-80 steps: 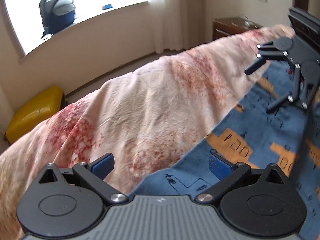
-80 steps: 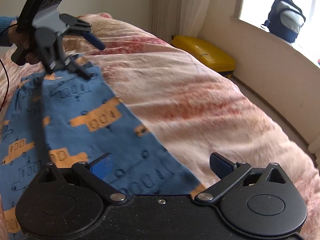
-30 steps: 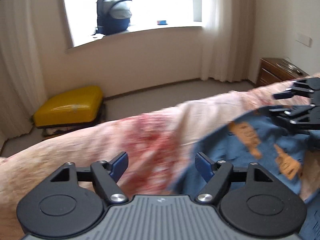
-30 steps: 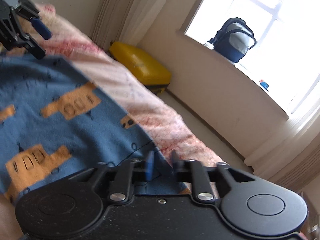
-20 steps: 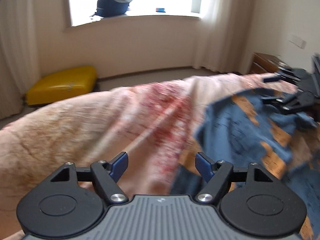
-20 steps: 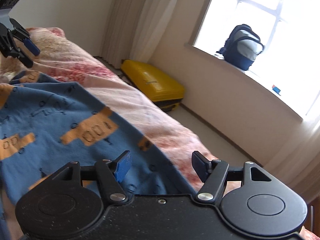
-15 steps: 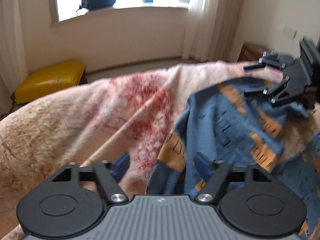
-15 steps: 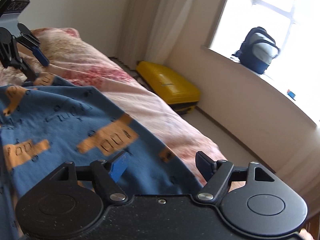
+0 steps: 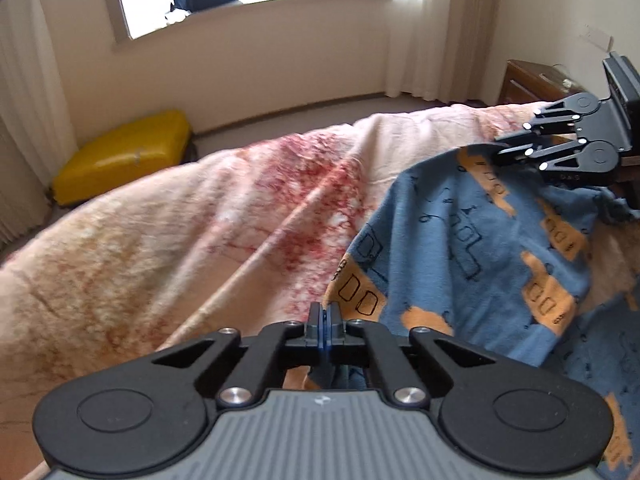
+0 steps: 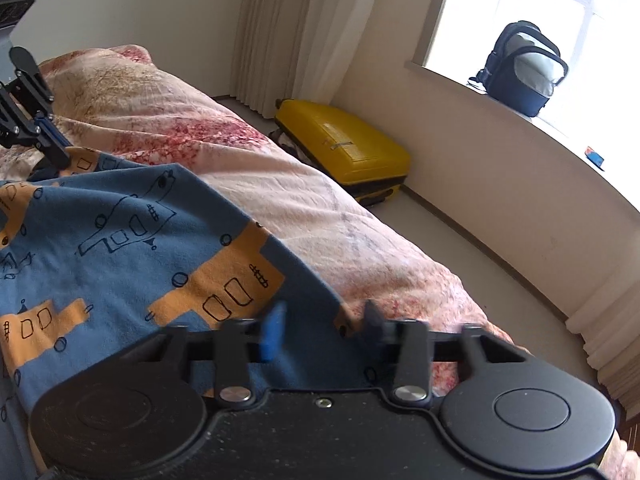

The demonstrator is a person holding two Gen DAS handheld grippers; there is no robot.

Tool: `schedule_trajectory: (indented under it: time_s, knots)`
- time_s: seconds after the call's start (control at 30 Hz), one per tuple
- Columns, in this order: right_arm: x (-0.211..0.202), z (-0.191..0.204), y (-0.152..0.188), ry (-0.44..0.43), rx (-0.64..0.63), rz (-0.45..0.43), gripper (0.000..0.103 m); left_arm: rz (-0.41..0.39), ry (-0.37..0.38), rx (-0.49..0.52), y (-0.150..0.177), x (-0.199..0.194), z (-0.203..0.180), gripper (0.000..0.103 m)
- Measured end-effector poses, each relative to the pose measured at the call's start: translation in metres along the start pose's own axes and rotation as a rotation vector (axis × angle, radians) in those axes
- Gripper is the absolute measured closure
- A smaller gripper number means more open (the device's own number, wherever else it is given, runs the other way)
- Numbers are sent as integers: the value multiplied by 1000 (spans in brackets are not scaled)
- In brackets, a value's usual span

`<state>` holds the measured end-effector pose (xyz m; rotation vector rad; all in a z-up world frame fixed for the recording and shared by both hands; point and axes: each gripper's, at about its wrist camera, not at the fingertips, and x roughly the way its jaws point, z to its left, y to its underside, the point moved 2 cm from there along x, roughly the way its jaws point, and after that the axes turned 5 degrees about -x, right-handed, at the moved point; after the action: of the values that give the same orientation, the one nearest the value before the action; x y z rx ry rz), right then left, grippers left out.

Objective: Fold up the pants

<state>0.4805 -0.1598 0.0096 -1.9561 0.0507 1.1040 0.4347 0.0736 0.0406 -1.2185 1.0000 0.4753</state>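
The blue pants (image 9: 472, 248) with orange vehicle prints lie on a pink floral bed cover (image 9: 180, 248). My left gripper (image 9: 325, 320) is shut on the near edge of the pants. It also shows in the right wrist view (image 10: 56, 148), closed at the pants' far corner. My right gripper (image 10: 322, 328) is partly open, its blurred fingers astride the pants' edge (image 10: 240, 280). In the left wrist view the right gripper (image 9: 516, 148) sits at the far end of the pants.
A yellow suitcase (image 9: 120, 160) lies on the floor beside the bed under the window. A backpack (image 10: 524, 68) stands on the window sill. A wooden nightstand (image 9: 536, 84) is by the far wall. Curtains (image 10: 288, 32) hang in the corner.
My left gripper closed on the pants' edge. My right gripper let go of the fabric about a second ago, and now its fingers are moving together over the edge.
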Motion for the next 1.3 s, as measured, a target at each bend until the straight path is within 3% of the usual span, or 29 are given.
schedule_trajectory:
  time_s: [0.03, 0.13, 0.3, 0.4, 0.47, 0.53, 0.63, 0.77, 0.93, 1.1, 1.3]
  knots:
    - [0, 1, 1, 3, -4, 4, 93, -9, -26, 12, -1, 0, -2, 103]
    - [-5, 6, 2, 29, -31, -4, 103, -63, -164, 25, -5, -11, -12, 103]
    - [-27, 14, -18, 126, -79, -101, 103, -179, -359, 94, -21, -36, -14, 103]
    - [-25, 20, -33, 189, -115, -120, 103, -110, -417, 90, -25, -19, -9, 103]
    - [-11, 26, -38, 203, -120, -83, 103, -90, -444, 108, -22, -4, -9, 103]
    - [4, 36, -37, 230, -159, -35, 103, -88, -454, 113, -20, 4, -10, 103]
    - [6, 42, -35, 281, -175, -34, 103, -104, -453, 89, -18, 3, -12, 103]
    - [-17, 42, -36, 302, -154, -104, 103, -175, -424, 94, -11, -21, -15, 103]
    - [-75, 49, -22, 299, -120, -224, 103, -296, -389, 171, 11, -59, -30, 103]
    - [-144, 71, 1, 284, -146, -319, 103, -389, -386, 282, 43, -99, -55, 103]
    - [-223, 119, 40, 254, -173, -379, 103, -419, -396, 525, 93, -120, -100, 103]
